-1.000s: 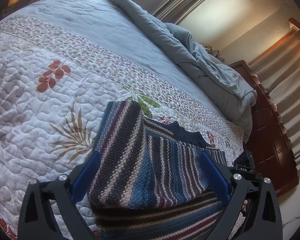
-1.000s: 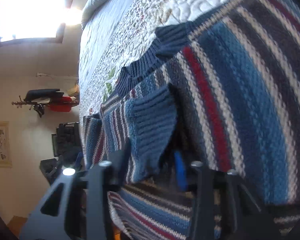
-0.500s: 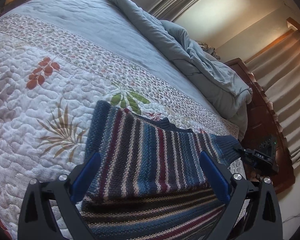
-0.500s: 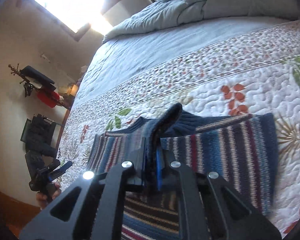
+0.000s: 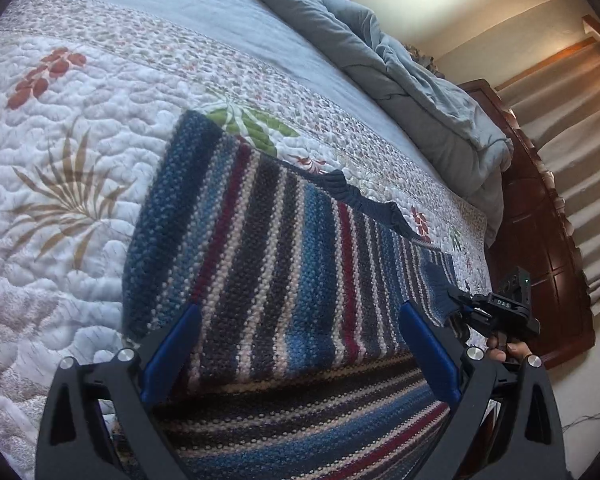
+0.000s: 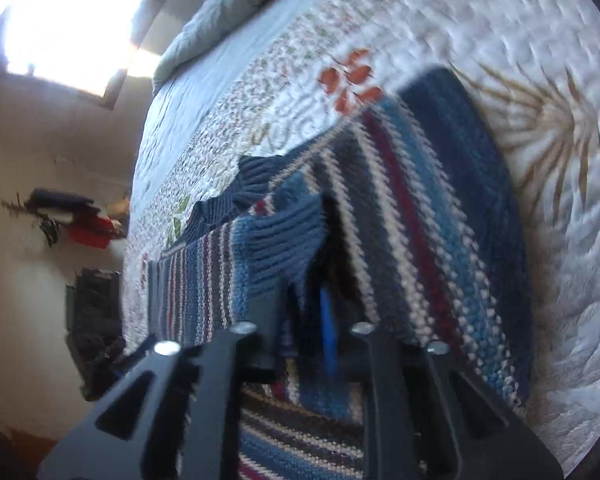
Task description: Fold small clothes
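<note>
"das" shows on right gripper [image 5: 452, 304], opening at sweater [image 5: 284, 248] cuff; left gripper [image 5: 300, 344] wide, empty.

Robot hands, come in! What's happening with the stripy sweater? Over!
Left gripper open over the sweater. Right gripper jaws just opening, blue cuff between them. Sweater folded on the quilt, nothing in the way.
</note>
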A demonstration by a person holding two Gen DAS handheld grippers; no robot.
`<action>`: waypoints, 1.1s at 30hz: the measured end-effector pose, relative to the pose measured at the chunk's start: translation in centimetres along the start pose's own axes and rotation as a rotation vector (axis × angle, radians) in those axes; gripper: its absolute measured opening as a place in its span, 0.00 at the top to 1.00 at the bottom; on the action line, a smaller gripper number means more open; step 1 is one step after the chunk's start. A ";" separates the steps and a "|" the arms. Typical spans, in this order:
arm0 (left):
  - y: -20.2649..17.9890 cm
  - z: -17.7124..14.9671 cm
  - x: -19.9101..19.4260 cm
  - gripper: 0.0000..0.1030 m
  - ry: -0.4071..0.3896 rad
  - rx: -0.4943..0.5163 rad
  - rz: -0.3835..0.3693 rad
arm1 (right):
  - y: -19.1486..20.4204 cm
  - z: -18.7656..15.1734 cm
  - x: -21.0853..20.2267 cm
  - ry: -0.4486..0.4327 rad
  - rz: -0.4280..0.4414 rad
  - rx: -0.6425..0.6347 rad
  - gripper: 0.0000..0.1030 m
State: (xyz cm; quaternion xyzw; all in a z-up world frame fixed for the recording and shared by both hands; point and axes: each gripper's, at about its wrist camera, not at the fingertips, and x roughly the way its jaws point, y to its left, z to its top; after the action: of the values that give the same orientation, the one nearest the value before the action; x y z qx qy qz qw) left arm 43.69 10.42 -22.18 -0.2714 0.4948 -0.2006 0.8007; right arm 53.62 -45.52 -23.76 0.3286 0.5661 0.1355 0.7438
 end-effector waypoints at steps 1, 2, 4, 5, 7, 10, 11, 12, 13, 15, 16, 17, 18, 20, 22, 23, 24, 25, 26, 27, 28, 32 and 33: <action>0.0 0.0 0.0 0.04 -0.001 0.002 0.000 | -0.8 0.3 -0.2 0.001 0.040 0.047 0.63; 0.0 0.0 0.0 0.04 -0.002 0.002 -0.002 | -1.1 0.5 -0.3 0.006 0.051 0.065 0.63; -0.1 0.0 -0.1 0.04 -0.001 0.004 -0.003 | -1.3 1.0 -0.1 0.024 0.071 0.094 0.57; 0.0 0.1 -0.1 0.04 -0.001 0.004 -0.003 | -1.2 1.3 0.1 0.034 0.075 0.103 0.57; 0.0 0.1 -0.1 0.04 -0.002 0.001 -0.002 | -0.6 1.8 0.6 0.046 0.068 0.098 0.54; 0.0 0.0 0.0 0.04 -0.001 0.002 0.006 | 1.1 2.5 1.4 0.063 0.021 0.027 0.78; -0.1 0.0 0.1 0.04 -0.001 0.003 0.009 | 2.0 2.7 1.5 0.057 -0.024 -0.025 0.93; -0.1 -0.1 0.1 0.04 -0.003 0.003 0.011 | 3.1 2.9 1.2 0.029 -0.070 -0.088 0.94; -0.2 -0.1 0.2 0.04 -0.004 0.003 0.009 | 3.8 2.9 0.9 0.008 -0.087 -0.125 0.95; -0.5 -0.3 0.2 0.04 -0.019 0.012 0.009 | 5.2 2.8 -0.2 -0.061 -0.110 -0.200 0.95; -0.7 -0.4 0.2 0.04 -0.026 0.020 0.005 | 5.8 2.5 -0.9 -0.104 -0.131 -0.240 0.95; -1.0 -0.5 0.1 0.04 -0.035 0.031 -0.003 | 5.8 2.4 -1.3 -0.131 -0.144 -0.256 0.95; -1.3 -0.7 0.2 0.04 -0.040 0.040 -0.011 | 5.6 2.4 -1.5 -0.146 -0.157 -0.255 0.95; -1.7 -1.0 0.3 0.04 -0.051 0.062 -0.018 | 3.8 2.3 -1.5 -0.160 -0.191 -0.212 0.95; -1.7 -1.1 0.4 0.04 -0.052 0.066 -0.014 | 1.6 2.1 -0.4 -0.109 -0.202 -0.193 0.94; -1.6 -1.0 0.4 0.04 -0.052 0.060 -0.011 | 1.1 1.9 0.3 -0.080 -0.198 -0.188 0.91; -1.6 -0.9 0.2 0.04 -0.055 0.052 -0.016 | 0.6 1.7 0.4 -0.075 -0.193 -0.186 0.90; -1.5 -0.6 -0.5 0.04 -0.065 0.043 -0.028 | 0.4 1.6 0.0 -0.090 -0.177 -0.179 0.88; -1.5 -0.4 -1.0 0.04 -0.081 0.038 -0.034 | 0.4 1.5 -0.7 -0.110 -0.168 -0.167 0.87; -1.4 -0.1 -1.8 0.04 -0.104 0.032 -0.041 | 0.7 1.3 -1.7 -0.146 -0.166 -0.163 0.87; -1.3 0.1 -2.8 0.04 -0.128 0.023 -0.051 | 1.1 1.0 -2.6 -0.178 -0.164 -0.176 0.87; -1.8 0.0 -2.6 0.04 -0.083 0.041 -0.062 | 2.9 -0.6 -3.2 -0.160 -0.109 -0.226 0.87; -2.0 -0.2 -2.1 0.04 -0.062 0.053 -0.057 | 3.3 -1.1 -2.6 -0.143 -0.104 -0.239 0.87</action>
State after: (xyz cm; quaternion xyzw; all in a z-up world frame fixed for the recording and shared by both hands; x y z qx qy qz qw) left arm 42.48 10.06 -19.62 -0.2703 0.4566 -0.2277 0.8165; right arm 52.37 -44.17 -19.80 0.2165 0.5079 0.1395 0.8220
